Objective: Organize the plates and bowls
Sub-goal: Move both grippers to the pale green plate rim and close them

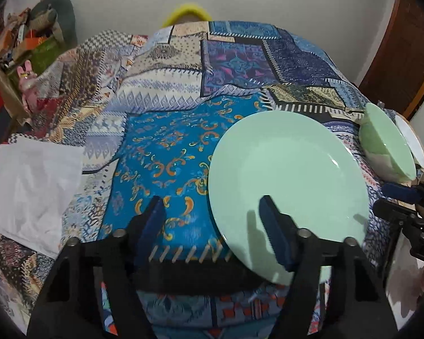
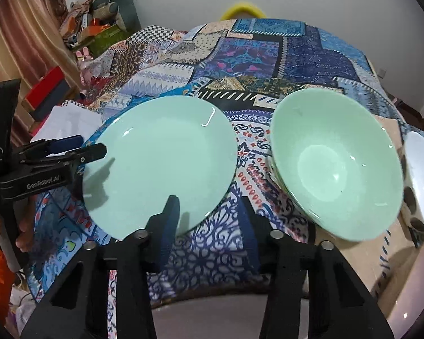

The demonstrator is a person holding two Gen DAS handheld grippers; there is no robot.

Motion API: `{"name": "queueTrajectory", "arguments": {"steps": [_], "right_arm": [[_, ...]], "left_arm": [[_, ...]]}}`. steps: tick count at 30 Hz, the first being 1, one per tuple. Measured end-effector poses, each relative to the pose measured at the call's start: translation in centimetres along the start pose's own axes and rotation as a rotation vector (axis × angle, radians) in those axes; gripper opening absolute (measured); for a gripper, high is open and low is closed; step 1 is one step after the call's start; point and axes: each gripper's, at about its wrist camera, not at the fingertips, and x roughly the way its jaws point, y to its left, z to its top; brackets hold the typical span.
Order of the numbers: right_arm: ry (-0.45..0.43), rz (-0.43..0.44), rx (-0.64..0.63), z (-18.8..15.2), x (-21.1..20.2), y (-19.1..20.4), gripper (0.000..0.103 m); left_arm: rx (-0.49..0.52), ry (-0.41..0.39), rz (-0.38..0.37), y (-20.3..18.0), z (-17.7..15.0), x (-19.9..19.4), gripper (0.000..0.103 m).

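A mint green plate [image 1: 288, 180] lies on the patterned cloth; it also shows in the right wrist view [image 2: 161, 163]. A mint green bowl [image 2: 336, 166] stands to its right, seen in the left wrist view [image 1: 384, 144] at the far right. A white dish [image 2: 421, 166] sits beyond the bowl at the table's right edge. My left gripper [image 1: 212, 223] is open, its right finger over the plate's near rim. My right gripper [image 2: 209, 220] is open and empty above the cloth between plate and bowl.
A patchwork cloth [image 1: 166, 141] covers the table. A white paper sheet [image 1: 31, 192] lies at the left edge. Boxes and clutter [image 2: 93, 28] stand at the back left. A yellow ring [image 2: 241, 10] shows behind the table.
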Motion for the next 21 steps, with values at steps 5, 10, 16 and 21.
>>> {"name": "queueTrajectory", "arguments": {"steps": [5,10,16,21], "right_arm": [[0.046,0.008,0.004,0.6,1.4,-0.4,0.027],[0.051,0.024,0.050,1.0,1.9,-1.0,0.019],[0.070,0.057,0.031,0.6,1.6,-0.5,0.018],[0.087,0.073,-0.027,-0.1,1.2,0.5,0.018]], "left_arm": [[0.000,0.018,-0.011,0.2,0.3,1.4,0.044],[0.020,0.021,-0.060,-0.2,0.4,1.6,0.021],[0.036,0.041,-0.047,-0.3,-0.5,0.5,0.021],[0.029,0.065,-0.058,0.2,-2.5,-1.2,0.021]]}}
